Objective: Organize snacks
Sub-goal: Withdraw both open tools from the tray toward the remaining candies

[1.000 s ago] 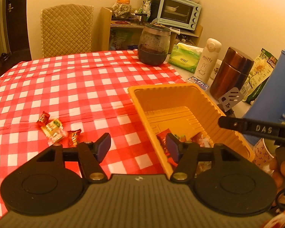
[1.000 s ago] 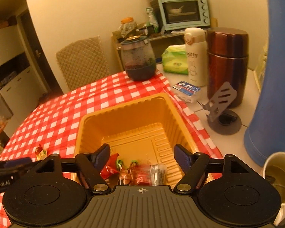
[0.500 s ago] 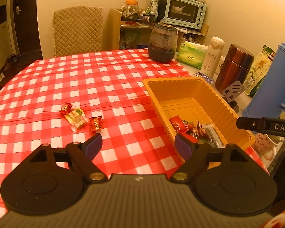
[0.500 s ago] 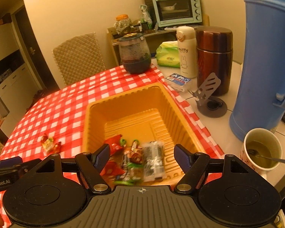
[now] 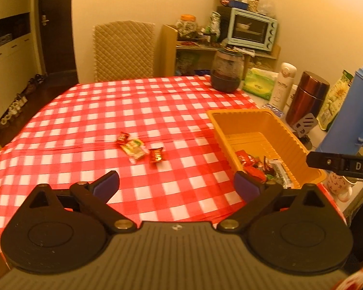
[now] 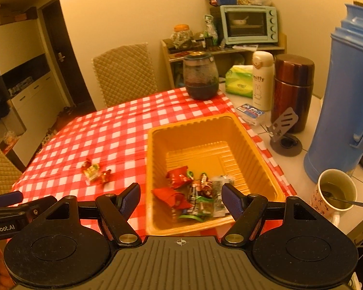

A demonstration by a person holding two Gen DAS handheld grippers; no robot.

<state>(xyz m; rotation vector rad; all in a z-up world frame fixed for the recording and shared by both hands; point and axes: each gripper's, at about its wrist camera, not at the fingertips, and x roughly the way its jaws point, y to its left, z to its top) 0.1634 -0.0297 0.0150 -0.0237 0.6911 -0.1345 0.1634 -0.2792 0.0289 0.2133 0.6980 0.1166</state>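
Broadly, the counter (image 5: 89, 111) takes up most of both views, spread with a red and white checked cloth (image 6: 113, 130) that stops short of its bare white right end. On that bare end stand a tall blue flask (image 6: 343, 101), a brown metal flask (image 6: 291, 89), a white bottle (image 6: 262, 79) and a mug (image 6: 336, 193) with a spoon in it. A dark glass jar (image 5: 227, 71) sits at the far edge of the cloth, with a quilted chair (image 5: 123, 50) behind the counter. Near the right edge of the cloth rests the orange tray (image 6: 157, 145), with a heap of wrapped snacks (image 6: 193, 193) at its near end. Three loose snacks (image 5: 139, 149) lie together on the cloth, well apart from the tray on its left: a red one, a pale green one and another red one. The left gripper (image 5: 176, 186) hangs over the near part of the cloth, its jaws having just been opening and now spread wide with nothing between them. The right gripper (image 6: 180, 201) hovers above the near end of the tray, jaws parted and empty, not touching the snacks below
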